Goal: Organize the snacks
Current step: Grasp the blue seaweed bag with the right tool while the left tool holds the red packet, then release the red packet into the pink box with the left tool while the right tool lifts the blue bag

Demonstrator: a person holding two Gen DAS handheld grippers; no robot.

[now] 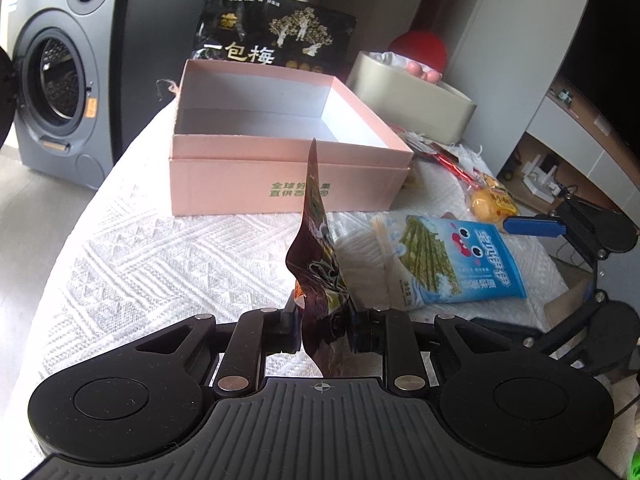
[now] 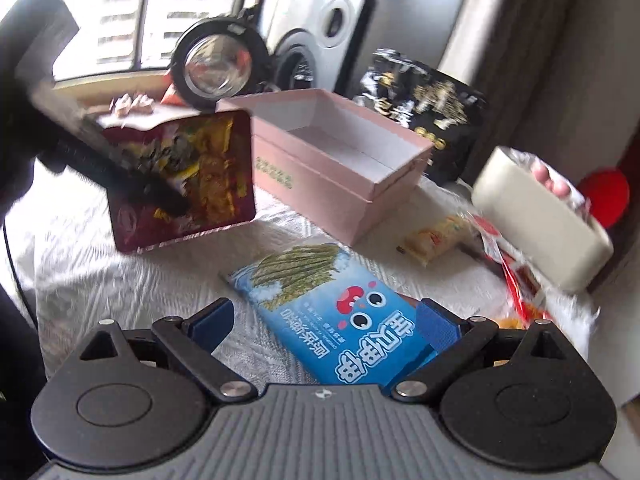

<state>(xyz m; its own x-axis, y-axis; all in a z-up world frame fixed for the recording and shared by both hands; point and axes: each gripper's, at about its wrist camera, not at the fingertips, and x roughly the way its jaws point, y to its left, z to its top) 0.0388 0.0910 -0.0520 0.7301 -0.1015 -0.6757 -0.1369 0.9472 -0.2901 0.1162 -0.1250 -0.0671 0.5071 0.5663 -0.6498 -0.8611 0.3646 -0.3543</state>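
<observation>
With the left gripper [image 1: 326, 330] jaws clamped on only 1 edge of the dark red packet [image 1: 318, 248], it could twist loose short of the pink box [image 1: 280, 184], while the right gripper [image 2: 324, 330] jaws stand apart over the blue seaweed packet [image 2: 320, 300]

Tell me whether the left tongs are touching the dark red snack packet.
Touching. The left wrist view shows the left tongs closed on the dark red snack packet's lower edge, holding it upright above the tablecloth.

A grey washing machine [image 1: 56, 76] is standing beyond the table with its door hanging open. A white textured tablecloth [image 1: 132, 248] is covering the tabletop.
</observation>
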